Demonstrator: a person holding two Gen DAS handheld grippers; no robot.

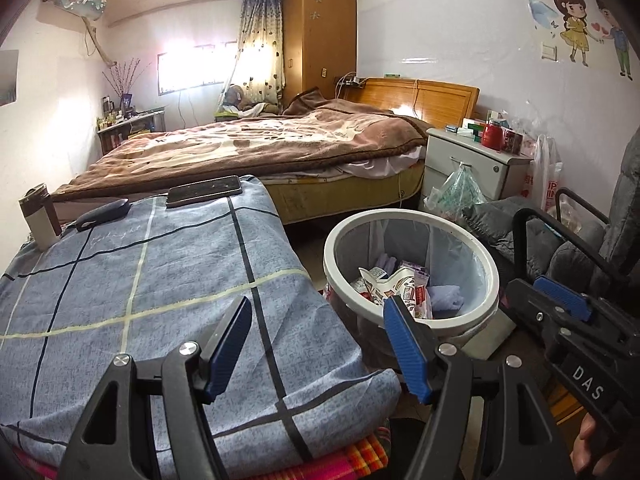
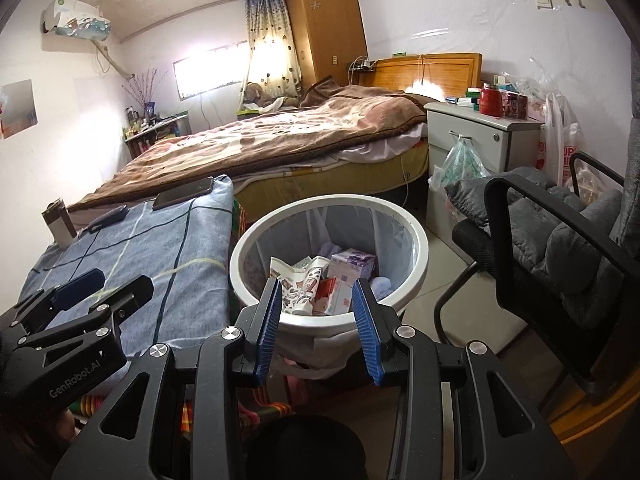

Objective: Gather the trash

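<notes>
Trash (image 2: 320, 284), cartons and wrappers, lies inside the white bin (image 2: 416, 240) directly beyond the right gripper (image 2: 316, 328), spread and empty, nearer than the left gripper (image 1: 316, 344), also spread, over the blue checked cloth (image 1: 160, 272).

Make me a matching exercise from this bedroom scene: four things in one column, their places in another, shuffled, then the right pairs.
Things:
1. phone
2. paper cup
3. red jar
4. green-printed bag

Places:
A. hanging from the nightstand drawer
B. inside the trash bin
C. at the far edge of the checked blue cloth
D. on top of the nightstand

Pairs: 1-C, 2-B, 3-D, 4-A
</notes>
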